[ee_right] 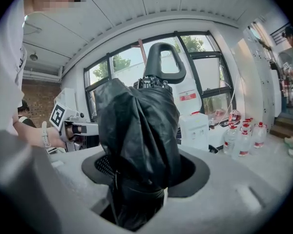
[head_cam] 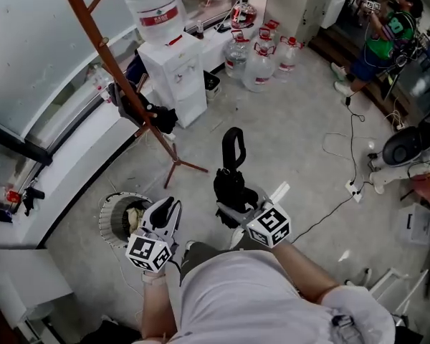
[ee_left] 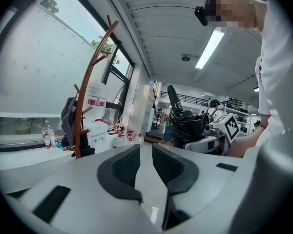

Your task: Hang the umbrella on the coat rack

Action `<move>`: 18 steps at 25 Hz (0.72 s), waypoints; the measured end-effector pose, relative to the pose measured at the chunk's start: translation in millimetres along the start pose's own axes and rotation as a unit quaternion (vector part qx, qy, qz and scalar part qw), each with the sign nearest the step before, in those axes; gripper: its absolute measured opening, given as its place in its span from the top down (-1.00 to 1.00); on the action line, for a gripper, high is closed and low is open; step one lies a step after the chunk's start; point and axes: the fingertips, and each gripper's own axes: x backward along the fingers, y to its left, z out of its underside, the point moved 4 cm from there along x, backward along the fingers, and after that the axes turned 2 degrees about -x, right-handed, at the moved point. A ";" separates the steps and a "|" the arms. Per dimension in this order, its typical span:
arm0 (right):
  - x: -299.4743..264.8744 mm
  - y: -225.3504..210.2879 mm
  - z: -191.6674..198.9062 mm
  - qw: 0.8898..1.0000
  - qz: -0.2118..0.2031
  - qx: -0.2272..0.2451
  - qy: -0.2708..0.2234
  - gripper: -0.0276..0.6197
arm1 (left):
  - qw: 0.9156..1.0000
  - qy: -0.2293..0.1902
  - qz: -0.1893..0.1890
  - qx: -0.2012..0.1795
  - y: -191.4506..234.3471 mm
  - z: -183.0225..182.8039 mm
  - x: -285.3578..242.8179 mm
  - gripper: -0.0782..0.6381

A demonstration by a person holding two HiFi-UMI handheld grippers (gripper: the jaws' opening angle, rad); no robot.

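Even, bright daylight is seen in the head view, shadows soft. The umbrella is backlit to near-black against the windows in the right gripper view; a ceiling strip light is blown out upper right of the left. Both gripper views are fisheye-bent, corners vignetted black.

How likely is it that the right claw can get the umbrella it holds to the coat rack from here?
Probably not yet: the right claw grips the umbrella, but the coat rack stands apart, ahead and left. Bare floor between leaves the way free for stepping closer.
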 end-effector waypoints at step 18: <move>-80.5 23.6 3.2 0.992 -0.106 0.051 0.041 0.07 | 0.994 -0.027 -0.100 0.044 41.9 23.5 33.2 0.61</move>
